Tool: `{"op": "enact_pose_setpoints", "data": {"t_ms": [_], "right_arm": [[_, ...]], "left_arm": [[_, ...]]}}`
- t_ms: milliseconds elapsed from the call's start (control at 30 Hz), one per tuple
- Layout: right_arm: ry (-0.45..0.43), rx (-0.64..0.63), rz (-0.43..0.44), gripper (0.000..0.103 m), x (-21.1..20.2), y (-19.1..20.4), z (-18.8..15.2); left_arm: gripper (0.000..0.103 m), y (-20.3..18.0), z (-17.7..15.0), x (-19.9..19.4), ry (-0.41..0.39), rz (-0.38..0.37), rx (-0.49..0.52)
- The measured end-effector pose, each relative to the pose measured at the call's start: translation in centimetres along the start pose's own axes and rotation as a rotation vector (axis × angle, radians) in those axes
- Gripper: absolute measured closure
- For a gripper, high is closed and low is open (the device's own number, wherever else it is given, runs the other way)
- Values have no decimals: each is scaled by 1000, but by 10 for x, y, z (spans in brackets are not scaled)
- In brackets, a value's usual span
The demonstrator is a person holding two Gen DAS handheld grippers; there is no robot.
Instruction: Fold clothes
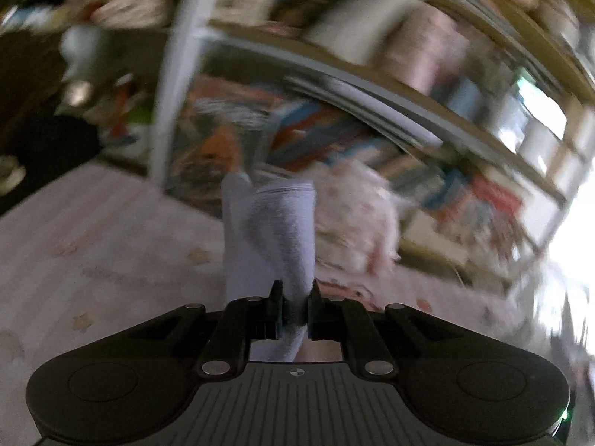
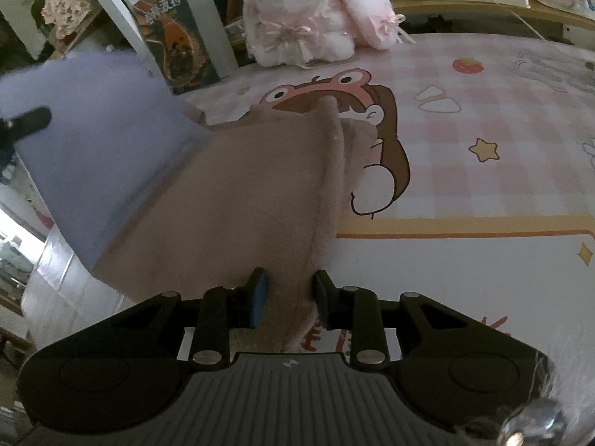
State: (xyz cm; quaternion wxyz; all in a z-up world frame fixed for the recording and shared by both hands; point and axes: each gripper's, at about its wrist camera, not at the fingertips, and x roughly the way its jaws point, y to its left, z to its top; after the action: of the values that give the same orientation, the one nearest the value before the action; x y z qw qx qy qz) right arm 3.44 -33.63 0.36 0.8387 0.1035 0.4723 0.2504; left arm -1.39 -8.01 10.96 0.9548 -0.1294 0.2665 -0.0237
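The pink checked bed cover [image 2: 483,130] fills the right wrist view. A tan fuzzy cloth [image 2: 238,200] lies mid-frame, running down into the right gripper [image 2: 290,297], which pinches it. In the blurry left wrist view, the left gripper [image 1: 295,308] tilts and clamps a pale purple cloth [image 1: 271,230] at centre.

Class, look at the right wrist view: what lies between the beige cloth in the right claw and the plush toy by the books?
Bare pink checked bedsheet with a cartoon print, in the right wrist view, separates the beige cloth from the plush toy.
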Motion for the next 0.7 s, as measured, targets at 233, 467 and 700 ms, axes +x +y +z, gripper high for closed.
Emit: {"op": "enact_pose_setpoints", "data": {"t_ms": [233,467,700], "right_arm": [[23,47,77,75,-3,-17,3],[36,148,154,69,-19,-47,3],[-28,247,244,49,-44,-65,17]], "left_arm": [[82,-98,-72,39,258,68,545],[45,-128,-114,41,287,88,773],[42,-111,-80,-5,216,-62,581]]}}
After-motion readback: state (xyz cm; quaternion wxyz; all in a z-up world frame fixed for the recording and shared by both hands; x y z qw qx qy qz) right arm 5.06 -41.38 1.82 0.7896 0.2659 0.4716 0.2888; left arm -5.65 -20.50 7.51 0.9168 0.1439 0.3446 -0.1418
